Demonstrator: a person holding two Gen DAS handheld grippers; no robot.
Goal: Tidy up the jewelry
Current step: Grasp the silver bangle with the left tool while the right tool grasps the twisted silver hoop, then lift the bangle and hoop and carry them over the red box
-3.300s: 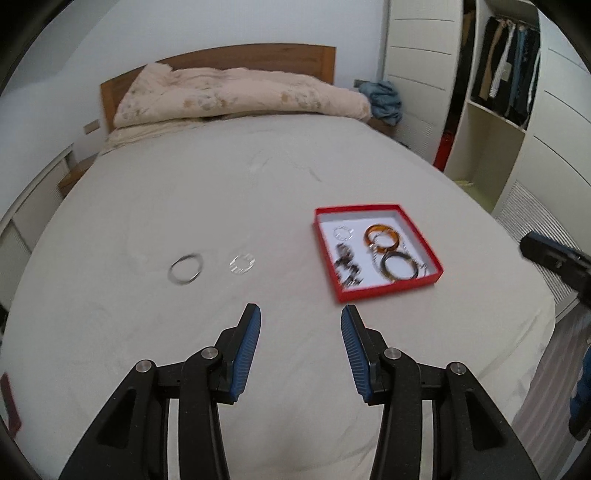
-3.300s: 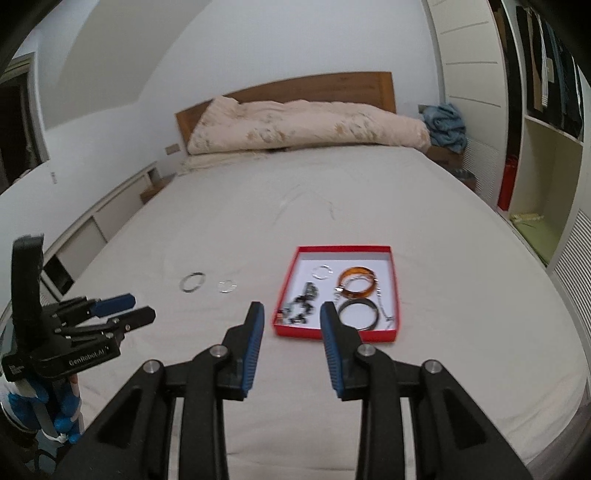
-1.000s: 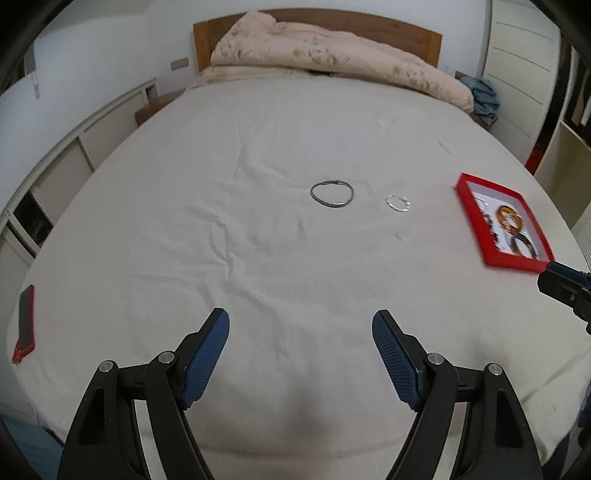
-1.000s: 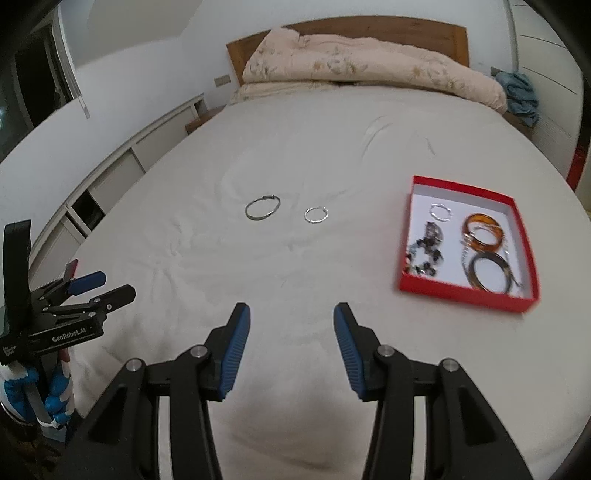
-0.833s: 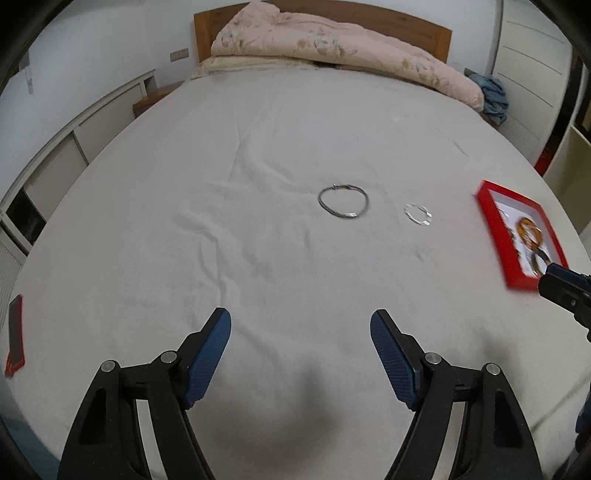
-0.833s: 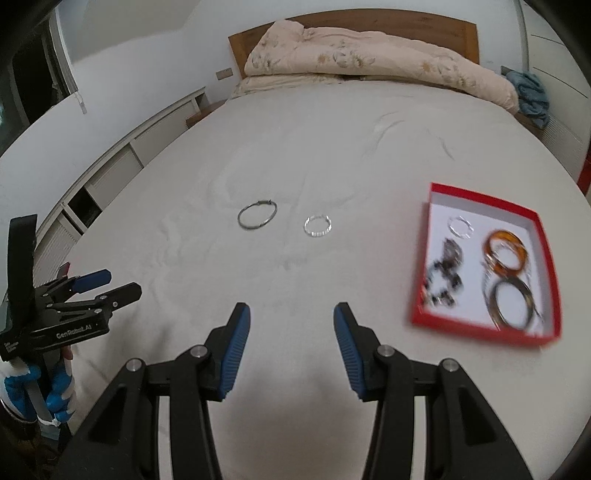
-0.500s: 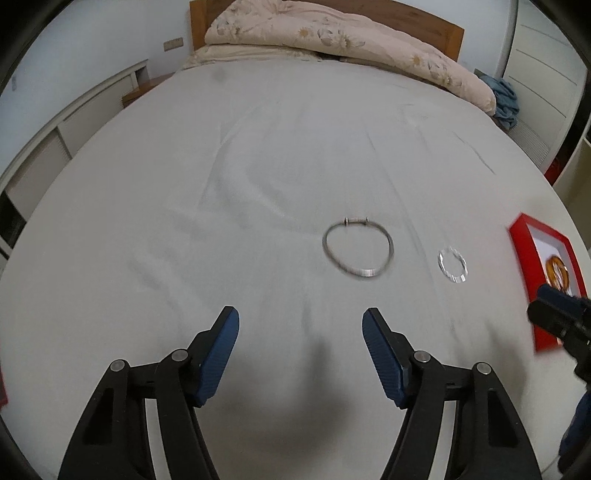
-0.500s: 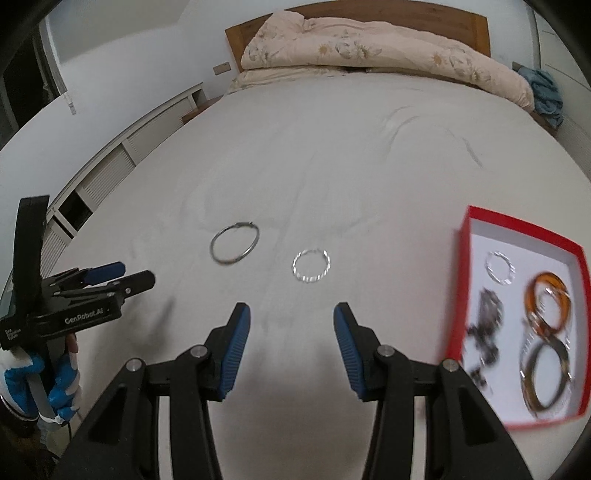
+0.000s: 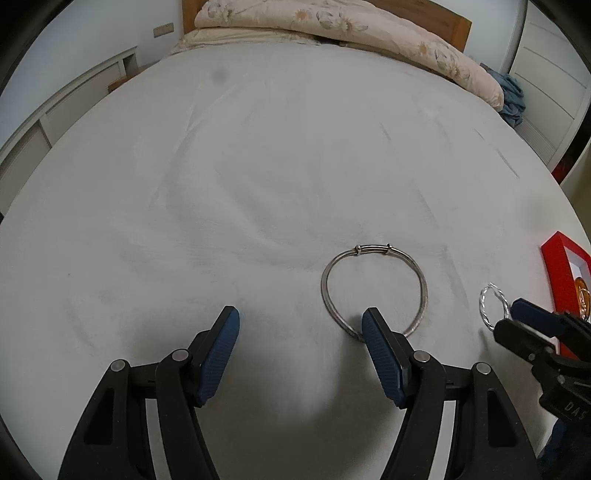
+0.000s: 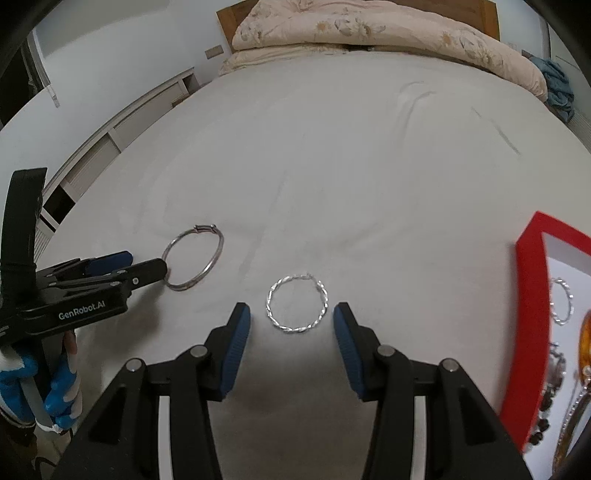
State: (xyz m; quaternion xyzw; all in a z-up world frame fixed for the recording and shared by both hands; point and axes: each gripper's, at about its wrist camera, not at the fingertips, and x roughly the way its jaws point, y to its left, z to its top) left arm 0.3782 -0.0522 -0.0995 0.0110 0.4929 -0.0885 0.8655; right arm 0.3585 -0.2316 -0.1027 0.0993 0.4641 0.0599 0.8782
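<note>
A plain silver bangle (image 9: 373, 254) lies flat on the white bed sheet; it also shows in the right wrist view (image 10: 216, 254). My left gripper (image 9: 300, 326) is open, low over the sheet, its right finger (image 9: 384, 360) at the bangle's near rim. A twisted silver ring bracelet (image 10: 271, 308) lies right of the bangle and also shows in the left wrist view (image 9: 484, 314). My right gripper (image 10: 291, 325) is open just short of it, a finger to each side. A red tray (image 10: 526, 310) at the right holds several bracelets.
The white bed sheet (image 9: 280, 155) fills both views. A beige quilt (image 10: 369, 29) lies against the wooden headboard at the far end. White low cabinets (image 10: 110, 136) run along the left wall. A blue cloth (image 9: 511, 98) lies at the far right.
Both grippers have come forward and down toward the sheet. The left one has reached the plain bangle, the right one the twisted bracelet. The right jaws have opened wider.
</note>
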